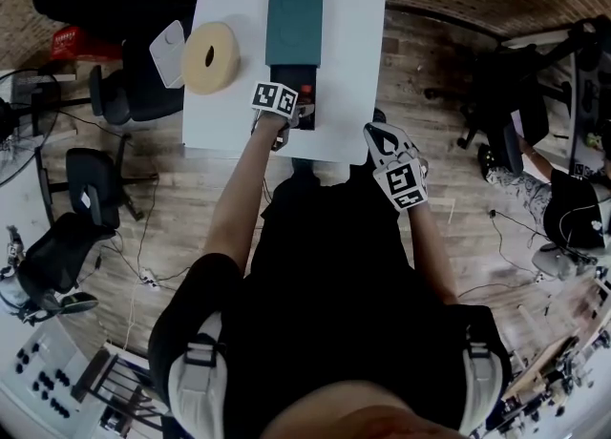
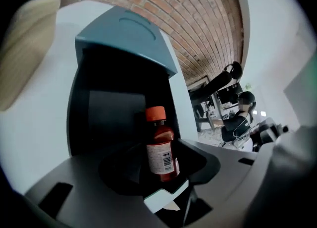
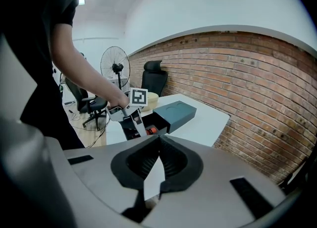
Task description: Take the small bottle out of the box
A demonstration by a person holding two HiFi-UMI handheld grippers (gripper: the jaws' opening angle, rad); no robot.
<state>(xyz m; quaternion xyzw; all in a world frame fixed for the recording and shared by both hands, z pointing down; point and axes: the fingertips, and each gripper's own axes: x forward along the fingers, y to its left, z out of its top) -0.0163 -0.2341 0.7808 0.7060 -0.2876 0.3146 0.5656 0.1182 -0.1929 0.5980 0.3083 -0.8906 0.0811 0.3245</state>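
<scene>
A small red-brown bottle [image 2: 161, 157] with an orange cap and a white barcode label stands upright between the jaws of my left gripper [image 2: 163, 145], whose pads close around its lower half. Behind it is the dark pulled-out tray of the teal box [image 2: 124, 33]. In the head view the left gripper [image 1: 298, 114] is at the tray of the box [image 1: 294, 22], with the bottle's cap [image 1: 305, 94] showing. Whether the bottle's base rests on the tray is hidden. My right gripper [image 1: 377, 134] hangs off the table's near edge, its jaws [image 3: 160, 140] shut on nothing.
The white table [image 1: 353, 65] also carries a cream ring-shaped roll [image 1: 210, 57] and a flat white piece [image 1: 169, 52] at its left edge. Office chairs [image 1: 95, 189] stand on the wooden floor to the left. A fan [image 3: 115, 66] and a brick wall lie beyond.
</scene>
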